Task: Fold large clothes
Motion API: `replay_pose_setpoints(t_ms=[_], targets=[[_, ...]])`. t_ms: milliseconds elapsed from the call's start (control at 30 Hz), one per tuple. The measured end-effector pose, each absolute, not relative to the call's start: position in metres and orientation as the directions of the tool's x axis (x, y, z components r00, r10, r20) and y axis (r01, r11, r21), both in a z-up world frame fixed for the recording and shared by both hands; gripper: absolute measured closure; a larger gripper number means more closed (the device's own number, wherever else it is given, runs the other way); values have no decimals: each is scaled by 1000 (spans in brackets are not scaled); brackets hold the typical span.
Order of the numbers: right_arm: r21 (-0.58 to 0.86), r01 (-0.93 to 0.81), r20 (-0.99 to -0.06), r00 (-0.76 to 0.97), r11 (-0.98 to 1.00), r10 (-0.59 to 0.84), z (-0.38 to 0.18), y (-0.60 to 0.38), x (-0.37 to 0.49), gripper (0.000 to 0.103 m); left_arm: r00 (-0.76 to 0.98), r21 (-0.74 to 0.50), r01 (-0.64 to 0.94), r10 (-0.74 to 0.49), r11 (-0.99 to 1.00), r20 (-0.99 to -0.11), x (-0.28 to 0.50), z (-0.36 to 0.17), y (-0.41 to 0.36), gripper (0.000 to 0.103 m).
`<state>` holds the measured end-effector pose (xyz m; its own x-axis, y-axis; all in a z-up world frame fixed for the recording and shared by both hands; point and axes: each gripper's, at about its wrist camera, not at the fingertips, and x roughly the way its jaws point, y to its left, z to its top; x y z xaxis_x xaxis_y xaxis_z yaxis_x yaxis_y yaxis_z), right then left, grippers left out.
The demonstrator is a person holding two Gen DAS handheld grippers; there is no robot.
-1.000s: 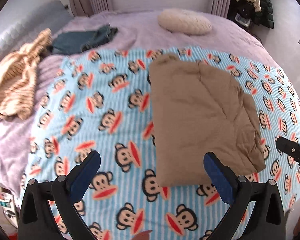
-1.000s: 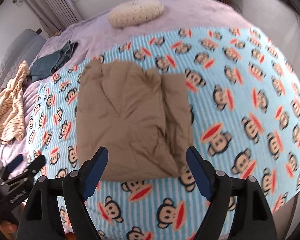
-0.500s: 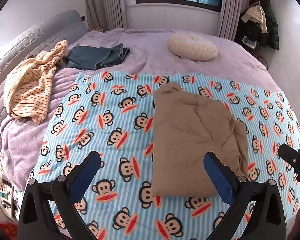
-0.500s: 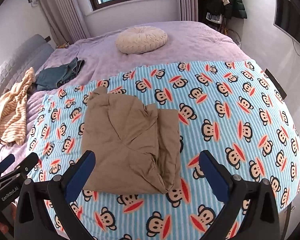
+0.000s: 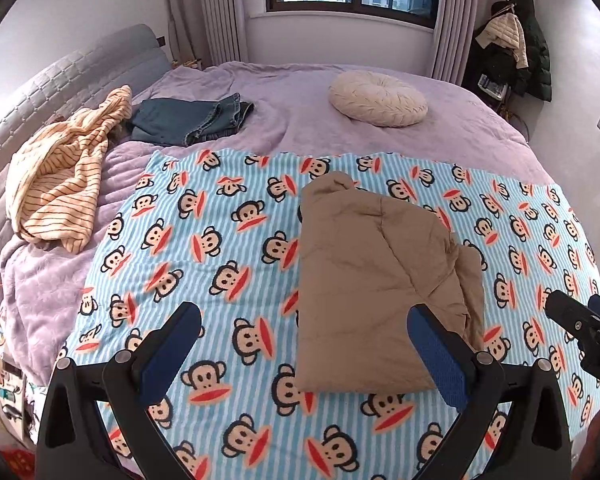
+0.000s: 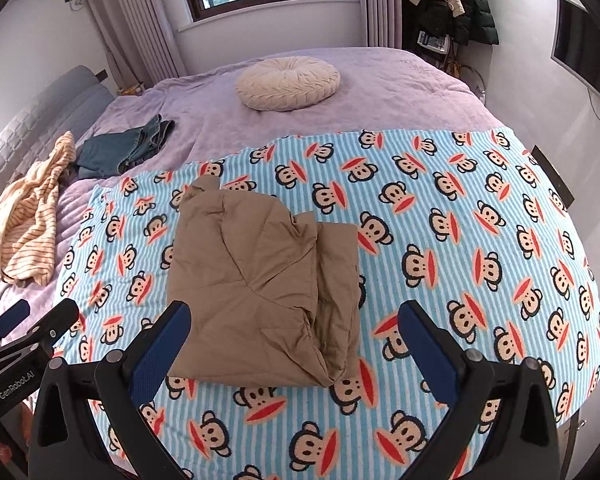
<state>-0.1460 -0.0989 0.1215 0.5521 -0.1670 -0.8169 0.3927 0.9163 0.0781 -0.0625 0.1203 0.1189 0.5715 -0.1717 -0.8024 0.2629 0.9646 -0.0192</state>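
Both cameras have pulled up and back since the earlier frames: the window and far wall, cut off a second ago, now fill the top of each view, and the brown garment (image 5: 380, 280) looks smaller and farther off. The right gripper (image 6: 292, 344) has spread its jaws wider over that second and now stands fully apart with nothing between the pads; the left gripper (image 5: 300, 344) is likewise wide apart and empty. Neither touches cloth.

The brown garment lies on the monkey-print blanket (image 5: 204, 248), a compact, roughly rectangular bundle with its layers stacked and one loose flap showing along its right edge in the right wrist view (image 6: 336, 280). It looks folded and released, so this piece seems finished, though its edges are somewhat uneven.

What is left appears to sit at the far left of the bed: a striped cream garment (image 5: 60, 184) lies crumpled on the purple bedspread (image 5: 300, 92), plainly unfolded. Beside it the blue jeans (image 5: 188, 118) look already folded. A round cushion (image 5: 378, 98) rests near the far edge.
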Motion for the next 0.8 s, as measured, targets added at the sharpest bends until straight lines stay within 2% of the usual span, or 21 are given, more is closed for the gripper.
replay_pose_setpoints(t_ms=[800], targets=[[78,385,-817,553,920,-162,121,-103,-147,0,566,-17,267,-172,963,-806,-63,119,118,0]])
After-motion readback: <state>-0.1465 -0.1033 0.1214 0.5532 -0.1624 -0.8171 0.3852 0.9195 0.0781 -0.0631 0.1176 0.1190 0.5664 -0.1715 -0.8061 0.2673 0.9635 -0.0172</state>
